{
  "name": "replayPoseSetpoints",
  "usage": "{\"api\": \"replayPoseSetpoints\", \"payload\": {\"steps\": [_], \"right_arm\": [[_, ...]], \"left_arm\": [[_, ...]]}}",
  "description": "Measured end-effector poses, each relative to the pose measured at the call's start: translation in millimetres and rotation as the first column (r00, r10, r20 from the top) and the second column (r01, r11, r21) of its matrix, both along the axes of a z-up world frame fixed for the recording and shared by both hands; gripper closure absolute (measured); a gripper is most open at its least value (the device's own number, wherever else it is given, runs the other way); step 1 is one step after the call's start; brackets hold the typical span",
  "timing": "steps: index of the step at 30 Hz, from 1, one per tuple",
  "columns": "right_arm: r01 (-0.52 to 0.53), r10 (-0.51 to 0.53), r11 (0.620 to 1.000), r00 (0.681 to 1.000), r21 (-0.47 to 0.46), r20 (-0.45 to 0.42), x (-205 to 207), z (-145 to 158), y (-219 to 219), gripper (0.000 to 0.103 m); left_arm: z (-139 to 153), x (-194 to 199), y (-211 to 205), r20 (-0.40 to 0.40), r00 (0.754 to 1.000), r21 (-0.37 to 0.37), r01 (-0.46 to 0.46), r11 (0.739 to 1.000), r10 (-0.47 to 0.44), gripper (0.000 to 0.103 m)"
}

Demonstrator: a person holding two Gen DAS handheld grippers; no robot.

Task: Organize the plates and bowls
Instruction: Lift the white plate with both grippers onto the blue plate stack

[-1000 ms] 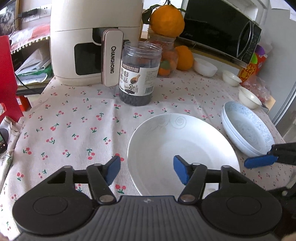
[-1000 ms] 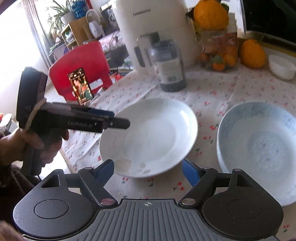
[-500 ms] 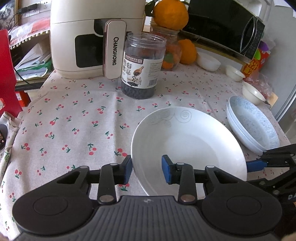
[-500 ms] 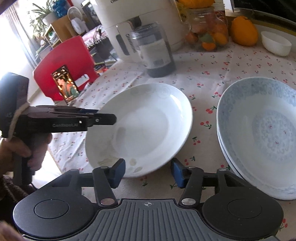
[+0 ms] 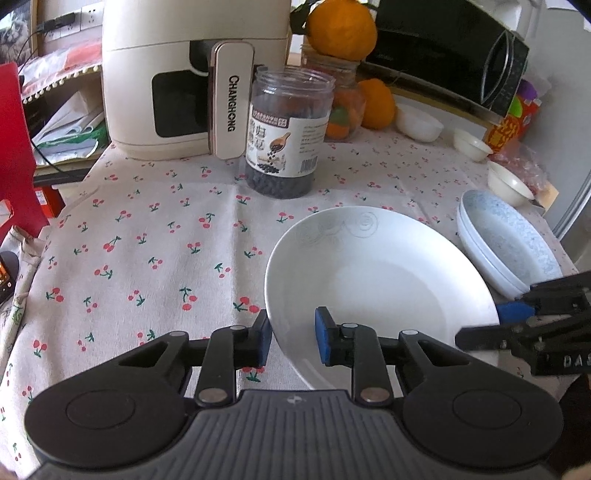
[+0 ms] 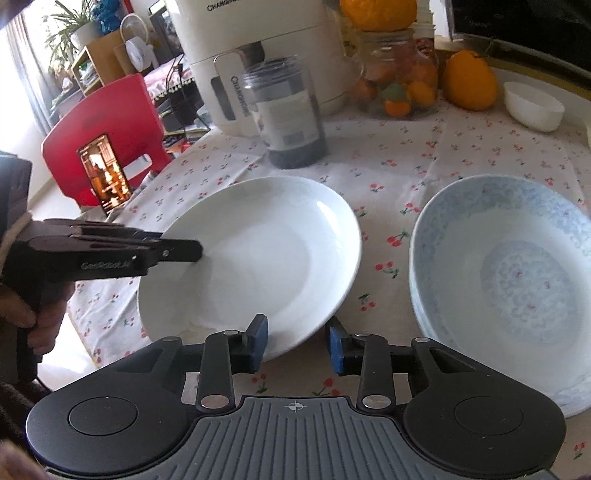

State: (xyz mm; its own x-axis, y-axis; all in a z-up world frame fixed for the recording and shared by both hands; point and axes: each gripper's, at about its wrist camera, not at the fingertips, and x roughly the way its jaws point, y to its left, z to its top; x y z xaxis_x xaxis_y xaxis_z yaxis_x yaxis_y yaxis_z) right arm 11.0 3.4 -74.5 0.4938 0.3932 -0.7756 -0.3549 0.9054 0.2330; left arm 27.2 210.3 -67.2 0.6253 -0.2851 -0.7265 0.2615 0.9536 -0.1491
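A large white plate [image 5: 376, 280] lies on the cherry-print tablecloth; it also shows in the right wrist view [image 6: 255, 262]. My left gripper [image 5: 292, 341] straddles the plate's near-left rim, jaws partly closed with one pad on each side of the rim. My right gripper [image 6: 298, 345] straddles the opposite rim in the same way. A stack of blue-patterned plates [image 5: 506, 243] sits to the right of the white plate, also seen in the right wrist view [image 6: 513, 284]. Small white bowls [image 5: 419, 123] [image 5: 508, 184] stand at the back right.
A cream air fryer [image 5: 184, 74], a jar of black beans [image 5: 286, 133], a fruit jar [image 6: 400, 74] and oranges [image 5: 341, 27] line the back. A microwave [image 5: 443, 48] stands back right. A red chair [image 6: 107, 136] is beyond the table's left edge.
Both grippers have narrowed from wide open and moved in onto opposite rims of the white plate. The plate has shifted slightly in view.
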Motion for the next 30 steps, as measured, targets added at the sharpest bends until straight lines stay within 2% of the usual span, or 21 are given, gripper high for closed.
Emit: {"api": "replayPoseSetpoints", "payload": {"steps": [15, 30], "right_arm": [[0.038, -0.041, 0.999, 0.997, 0.038, 0.068, 4.3, 28.5, -19.0, 0.071], [0.149, -0.155, 0.986, 0.984, 0.071, 0.084, 4.6, 48.0, -76.9, 0.073]], "left_arm": [[21.2, -0.5, -10.2, 0.062, 0.998, -0.036, -0.004, 0.999, 0.006, 0.080], [36.5, 6.9, -60.6, 0.083, 0.994, -0.056, 0.069, 0.996, -0.064, 0.080]]}}
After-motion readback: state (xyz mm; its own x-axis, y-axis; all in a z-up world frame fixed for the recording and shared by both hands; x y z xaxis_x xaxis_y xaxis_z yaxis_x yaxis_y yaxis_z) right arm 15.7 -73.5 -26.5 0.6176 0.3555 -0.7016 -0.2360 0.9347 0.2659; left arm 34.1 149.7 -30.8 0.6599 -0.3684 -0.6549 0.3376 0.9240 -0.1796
